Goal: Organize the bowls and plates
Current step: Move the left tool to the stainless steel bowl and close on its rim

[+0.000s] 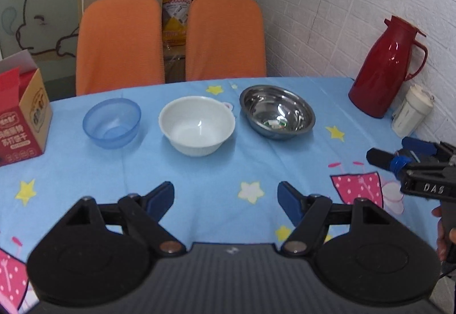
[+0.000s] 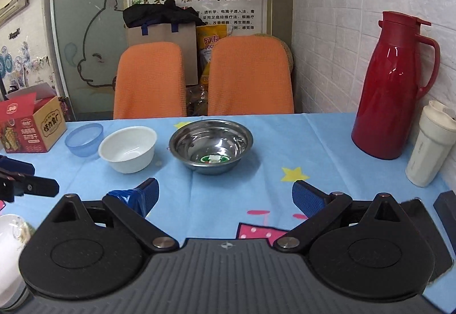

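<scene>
Three bowls are lined up in a row toward the far side of the table: a blue plastic bowl (image 1: 112, 123) on the left, a white bowl (image 1: 197, 125) just beside it in the middle, and a steel bowl (image 1: 277, 111) on the right, all upright and empty-ish. The left gripper (image 1: 225, 201) is held wide with nothing between its jaws, well short of the bowls. Same story for the right gripper (image 2: 225, 195), spread wide over the blue tablecloth (image 1: 199, 177). A red thermos jug (image 2: 394, 86) is parked by the wall.
</scene>
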A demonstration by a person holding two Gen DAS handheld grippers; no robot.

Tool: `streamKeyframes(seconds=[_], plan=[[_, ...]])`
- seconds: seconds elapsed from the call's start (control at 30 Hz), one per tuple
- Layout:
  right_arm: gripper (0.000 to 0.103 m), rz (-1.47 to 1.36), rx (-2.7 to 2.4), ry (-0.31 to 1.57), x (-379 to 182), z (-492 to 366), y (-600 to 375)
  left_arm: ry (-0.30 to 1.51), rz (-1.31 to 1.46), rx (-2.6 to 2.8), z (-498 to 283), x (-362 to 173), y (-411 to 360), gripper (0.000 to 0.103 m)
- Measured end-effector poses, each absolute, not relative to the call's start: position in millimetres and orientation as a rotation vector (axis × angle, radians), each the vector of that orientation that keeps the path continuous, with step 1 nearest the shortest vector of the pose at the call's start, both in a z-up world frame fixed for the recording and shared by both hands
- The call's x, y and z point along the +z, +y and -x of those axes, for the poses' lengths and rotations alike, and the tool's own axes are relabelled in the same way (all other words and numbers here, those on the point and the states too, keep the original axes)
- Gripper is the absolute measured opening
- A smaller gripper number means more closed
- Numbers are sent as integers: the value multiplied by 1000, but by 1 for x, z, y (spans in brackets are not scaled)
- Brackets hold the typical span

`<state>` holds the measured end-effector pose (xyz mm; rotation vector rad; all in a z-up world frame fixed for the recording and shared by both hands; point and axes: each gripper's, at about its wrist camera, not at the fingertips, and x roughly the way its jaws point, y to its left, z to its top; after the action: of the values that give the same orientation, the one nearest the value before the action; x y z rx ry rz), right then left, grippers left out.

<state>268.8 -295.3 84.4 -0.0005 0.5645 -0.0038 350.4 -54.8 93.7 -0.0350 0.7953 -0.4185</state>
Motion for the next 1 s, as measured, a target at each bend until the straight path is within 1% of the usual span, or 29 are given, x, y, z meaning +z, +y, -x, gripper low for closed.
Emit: streamKeyframes(seconds=[0.2,0.3,0.43,0.63,0.93,0.97,1.0], plan=[[88,-56,7,639,65,-334,-315,805,45,-511,-443,99,-104,73],[88,-87,-8,670,57,-367,-322,860,60,-553,-489,86,-132,73],[88,-86,-27,703,44,-402,-328,924,35,-584,-530,59,-165,72],[88,-62,-14,751,19,-431,-326,976,-15,-568,-561,27,-188,70],[86,-74,30,779,-1,-446,-321,1006,-53,-569,-573,7,-203,70],[85,-74,32,776,-2,-446,-321,1012,-52,-567,-574,5,-204,69],[85,-74,38,773,-3,-446,-320,1011,-55,-566,-573,3,-205,58]])
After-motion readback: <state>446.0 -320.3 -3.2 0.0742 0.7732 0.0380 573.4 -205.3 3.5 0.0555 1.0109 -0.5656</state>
